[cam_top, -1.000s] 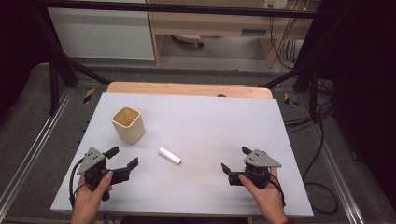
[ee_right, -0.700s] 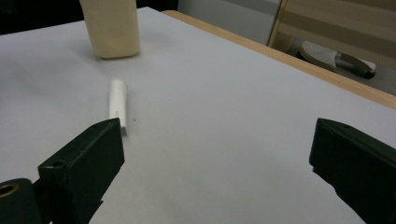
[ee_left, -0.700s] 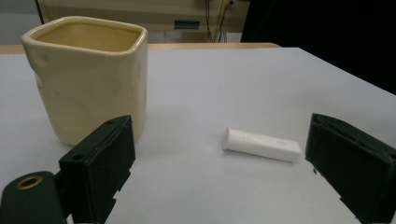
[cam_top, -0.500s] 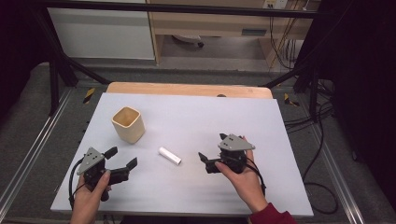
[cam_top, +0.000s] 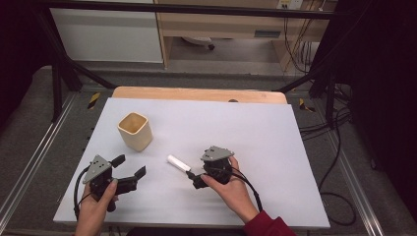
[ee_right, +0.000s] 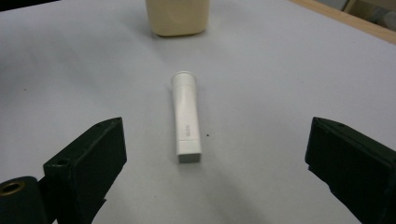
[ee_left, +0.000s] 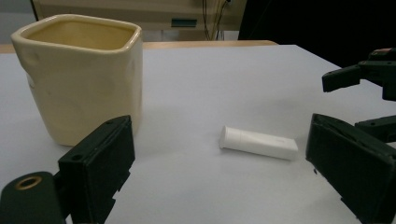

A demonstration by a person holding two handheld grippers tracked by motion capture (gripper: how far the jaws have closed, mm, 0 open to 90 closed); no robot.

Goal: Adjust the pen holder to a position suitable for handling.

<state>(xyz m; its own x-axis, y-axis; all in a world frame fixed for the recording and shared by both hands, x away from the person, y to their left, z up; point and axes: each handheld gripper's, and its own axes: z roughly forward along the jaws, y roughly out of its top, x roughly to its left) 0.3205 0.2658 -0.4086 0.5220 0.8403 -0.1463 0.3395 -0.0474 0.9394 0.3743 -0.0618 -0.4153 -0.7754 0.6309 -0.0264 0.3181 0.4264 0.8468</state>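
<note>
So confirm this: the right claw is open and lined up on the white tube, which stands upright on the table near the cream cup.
Not upright. The white tube lies flat on the table, as the right gripper view shows. The right claw is open and lined up on it, near the cream cup.

The counter (cam_top: 275, 132) is a flat white surface with a strip of bare wood along its far edge. Two things lie directly on it. A cream cup (cam_top: 134, 131) with a squarish rim stands upright toward the far left (its mouth open upward). A small white tube (cam_top: 178, 163) lies on its side near the middle, well apart from the cup, its capped end toward it.
</note>
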